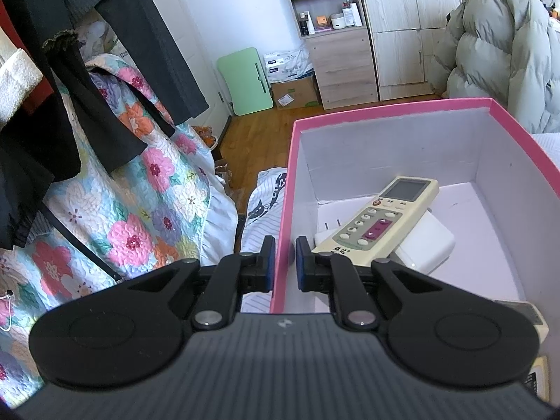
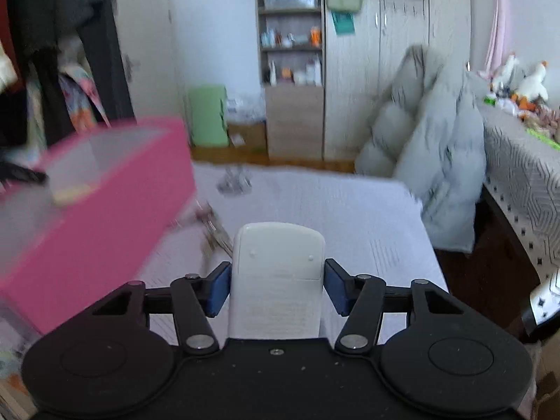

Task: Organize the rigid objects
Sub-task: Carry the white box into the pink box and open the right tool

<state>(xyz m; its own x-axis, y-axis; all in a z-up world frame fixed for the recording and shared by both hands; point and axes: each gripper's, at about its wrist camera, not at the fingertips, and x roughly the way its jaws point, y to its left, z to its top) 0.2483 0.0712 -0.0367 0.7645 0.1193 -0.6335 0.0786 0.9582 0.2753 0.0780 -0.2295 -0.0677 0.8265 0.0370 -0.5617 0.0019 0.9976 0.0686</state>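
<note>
Bedroom, pale striped bedsheet [image 2: 350,210] underfoot. Left gripper [image 1: 285,262] pinched on near wall of pink-rimmed white cardboard box [image 1: 385,112]; cream push-button remote [image 1: 381,220] inside, lying on white flat rectangular block [image 1: 427,241]. Right gripper [image 2: 278,285] clamping white plastic remote, back side up [image 2: 278,273], above sheet, box to its left.

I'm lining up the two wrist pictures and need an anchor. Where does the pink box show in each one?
Left wrist view: the pink box fills the right half, open, its near left wall clamped by the left gripper.
Right wrist view: pink box at the left edge, blurred, seen from outside.
Shared landmark: the open wooden shelf unit against the far wall.
</note>
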